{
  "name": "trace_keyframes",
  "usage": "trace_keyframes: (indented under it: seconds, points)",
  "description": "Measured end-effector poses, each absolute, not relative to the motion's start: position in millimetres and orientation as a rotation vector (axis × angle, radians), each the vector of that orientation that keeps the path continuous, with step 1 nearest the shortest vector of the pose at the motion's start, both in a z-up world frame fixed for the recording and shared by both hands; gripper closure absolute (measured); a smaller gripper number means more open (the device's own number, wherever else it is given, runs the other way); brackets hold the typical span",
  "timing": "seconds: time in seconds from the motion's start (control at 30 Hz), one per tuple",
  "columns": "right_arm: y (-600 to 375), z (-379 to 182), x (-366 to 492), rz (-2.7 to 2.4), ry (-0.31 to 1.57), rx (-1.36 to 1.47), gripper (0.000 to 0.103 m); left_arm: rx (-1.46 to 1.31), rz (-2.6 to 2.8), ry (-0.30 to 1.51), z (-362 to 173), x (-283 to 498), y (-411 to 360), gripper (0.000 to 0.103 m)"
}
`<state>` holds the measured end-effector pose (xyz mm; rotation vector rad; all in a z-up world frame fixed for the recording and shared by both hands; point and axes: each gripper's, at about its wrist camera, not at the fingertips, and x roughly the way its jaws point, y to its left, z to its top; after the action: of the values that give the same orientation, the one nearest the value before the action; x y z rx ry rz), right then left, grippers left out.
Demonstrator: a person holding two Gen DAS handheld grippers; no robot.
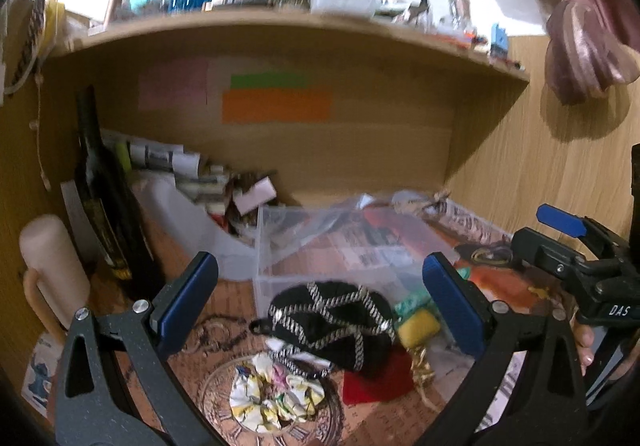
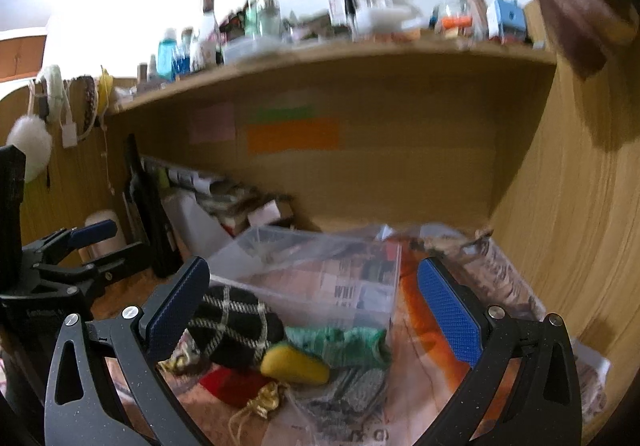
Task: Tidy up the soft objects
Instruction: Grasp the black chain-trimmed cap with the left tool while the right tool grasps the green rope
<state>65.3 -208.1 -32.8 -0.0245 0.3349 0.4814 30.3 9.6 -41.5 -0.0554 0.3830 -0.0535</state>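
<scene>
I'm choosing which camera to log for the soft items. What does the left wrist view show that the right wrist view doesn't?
Only the left wrist view shows the floral scrunchie. Only the right wrist view shows the grey knit cloth and white pom-pom. Both show the black patterned pouch, yellow sponge, red pouch and clear box.

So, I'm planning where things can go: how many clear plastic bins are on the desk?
1. The clear plastic bin sits mid-desk, just behind the black knitted pouch. A white tub of papers stands to its left. Others may be hidden behind clutter.
</scene>
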Motion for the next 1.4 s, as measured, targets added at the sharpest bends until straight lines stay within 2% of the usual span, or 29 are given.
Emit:
trace_keyframes:
  seconds: [0.13,0.2,0.27,0.5,0.67,0.7,0.77,0.8,0.9,1.0,1.03,1.2,1.4]
  points:
    - [-207.2,-52.1,75.9,0.483,0.404,-0.036,0.001,-0.073,-0.059,0.451,-62.4,41.7,14.7,0.001]
    - [-206.4,-62.8,81.1,0.493,0.442,-0.044,0.007,-0.08,-0.06,0.493,-74.1,48.2,16.2,0.013]
    - [-206.2,-71.5,86.8,0.495,0.481,-0.047,0.011,-0.088,-0.063,0.535,-84.7,56.6,16.8,0.017]
    - [-212.0,-96.2,116.7,0.472,0.595,-0.03,0.018,-0.145,-0.056,0.631,-109.9,87.7,28.6,0.023]
    - [-212.4,-108.8,139.0,0.493,0.673,0.01,0.028,-0.206,-0.08,0.7,-123.5,113.3,38.9,0.026]
    - [-212.6,-111.7,142.7,0.494,0.687,0.017,0.03,-0.213,-0.089,0.712,-126.5,117.6,38.9,0.03]
    - [-211.5,-116.6,146.6,0.488,0.709,0.023,0.039,-0.218,-0.115,0.74,-133.7,126.0,36.8,0.04]
    - [-211.1,-119.3,149.3,0.491,0.723,0.026,0.048,-0.216,-0.123,0.752,-136.3,129.2,35.0,0.044]
    - [-209.8,-125.4,154.0,0.489,0.749,0.028,0.053,-0.218,-0.124,0.755,-139.8,132.4,33.1,0.049]
    - [-212.3,-127.0,155.2,0.498,0.751,0.046,0.072,-0.24,-0.138,0.744,-139.8,132.3,35.5,0.058]
    - [-213.0,-126.8,155.5,0.501,0.748,0.053,0.076,-0.246,-0.145,0.741,-139.1,130.9,35.9,0.06]
    - [-212.5,-120.1,148.6,0.502,0.71,0.04,0.085,-0.232,-0.146,0.713,-130.8,118.5,30.6,0.075]
    - [-218.6,-101.0,139.4,0.517,0.643,0.055,0.09,-0.206,-0.146,0.641,-109.7,96.7,26.2,0.083]
